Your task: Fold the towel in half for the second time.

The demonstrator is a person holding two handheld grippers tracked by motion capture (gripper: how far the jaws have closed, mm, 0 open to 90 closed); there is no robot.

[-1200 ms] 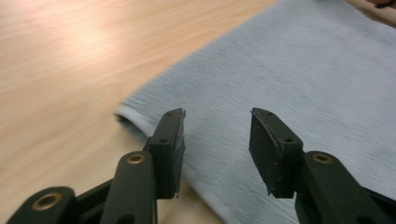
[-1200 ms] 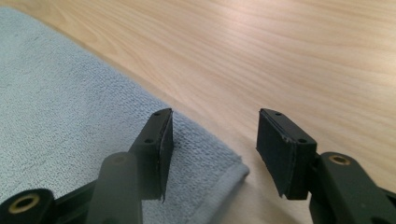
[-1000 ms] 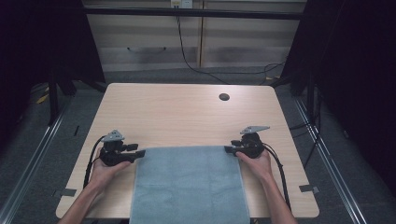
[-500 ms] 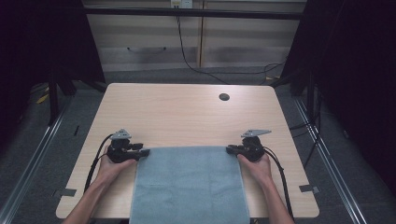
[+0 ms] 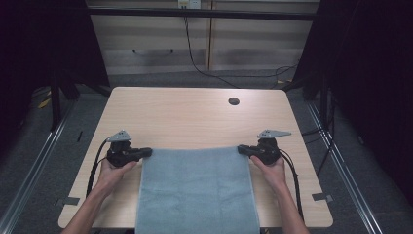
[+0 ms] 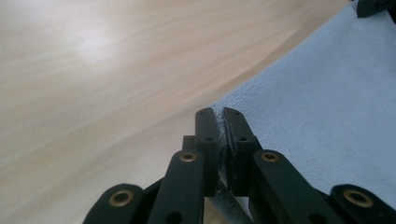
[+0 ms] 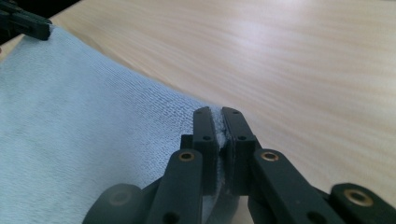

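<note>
Your left gripper point(image 6: 217, 122) and right gripper point(image 7: 216, 120) had just clenched onto the towel's point(image 5: 197, 190) far corners. Those bites looked shallow. An uneven lift off the worktop point(image 5: 195, 117) could have pulled a corner free.

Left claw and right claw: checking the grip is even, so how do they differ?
The left claw pinches the towel's far left corner, the right claw its far right corner. The left points rightward in the high view, the right leftward. Both are shut on cloth, low over the table.

pale wooden table point(image 5: 195, 117) with a dark round hole point(image 5: 234, 101)
</note>
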